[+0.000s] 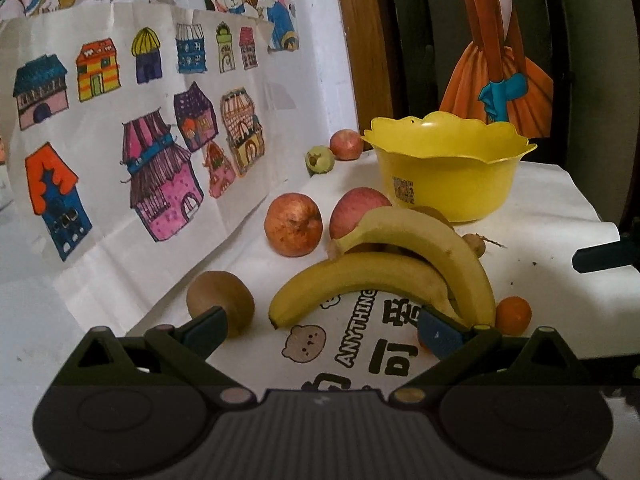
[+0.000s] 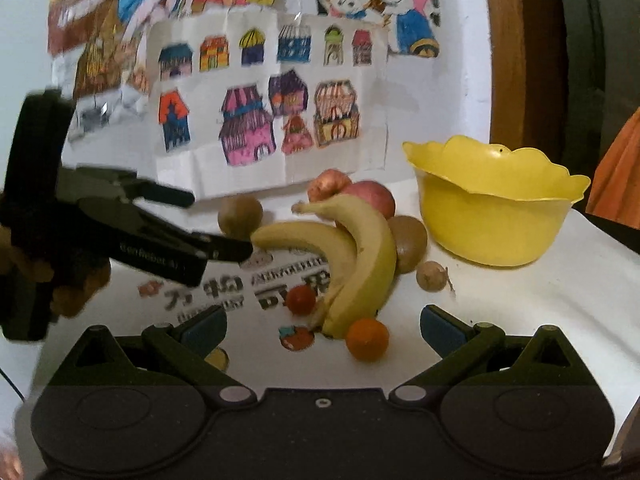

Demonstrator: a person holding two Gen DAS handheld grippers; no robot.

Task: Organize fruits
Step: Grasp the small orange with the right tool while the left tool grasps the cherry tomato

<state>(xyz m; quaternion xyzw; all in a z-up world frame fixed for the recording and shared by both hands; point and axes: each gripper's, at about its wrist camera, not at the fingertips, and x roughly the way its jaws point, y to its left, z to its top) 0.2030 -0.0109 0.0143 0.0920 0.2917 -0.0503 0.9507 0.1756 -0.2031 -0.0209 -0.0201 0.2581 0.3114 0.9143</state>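
Two yellow bananas lie in a curved pair on the white cloth, just ahead of my open left gripper. A brown kiwi sits by its left finger and an orange by its right. Two red apples lie behind the bananas. The empty yellow bowl stands at the back right. In the right wrist view my right gripper is open and empty, with the orange and the bananas close ahead. The left gripper reaches in from the left, held by a hand.
A third apple and a small green fruit lie far back by the wall. A second kiwi, a small brown fruit and a small red fruit surround the bananas. Drawings of houses hang on the left. The cloth's right edge drops off.
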